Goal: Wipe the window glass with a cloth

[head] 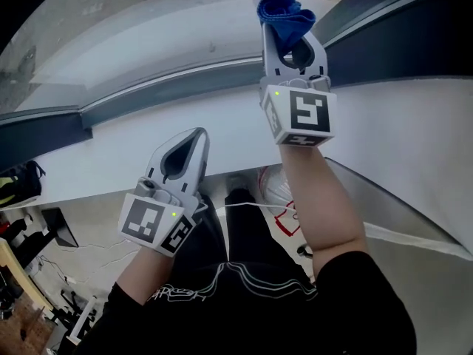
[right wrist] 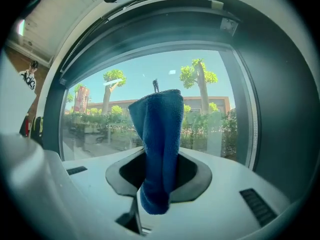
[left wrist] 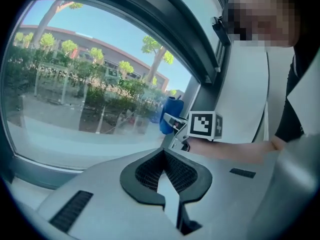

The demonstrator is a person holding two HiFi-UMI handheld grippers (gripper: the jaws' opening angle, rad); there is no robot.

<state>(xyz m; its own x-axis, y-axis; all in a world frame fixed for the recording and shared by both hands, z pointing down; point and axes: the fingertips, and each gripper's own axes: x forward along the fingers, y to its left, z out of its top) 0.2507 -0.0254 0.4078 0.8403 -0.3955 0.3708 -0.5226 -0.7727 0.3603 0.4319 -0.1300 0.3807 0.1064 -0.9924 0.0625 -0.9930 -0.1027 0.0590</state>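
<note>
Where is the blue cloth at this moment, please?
The cloth is clamped in the right gripper, raised at the top of the head view, right of centre, close to the window glass. The left gripper sits lower, shut and empty.

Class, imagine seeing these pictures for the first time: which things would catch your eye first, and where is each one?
The blue cloth stands out most, pinched upright in the fingers of the right gripper, raised at the window glass with sunlit trees beyond. Lower and to the left, the left gripper hangs shut and empty by the white sill.
</note>
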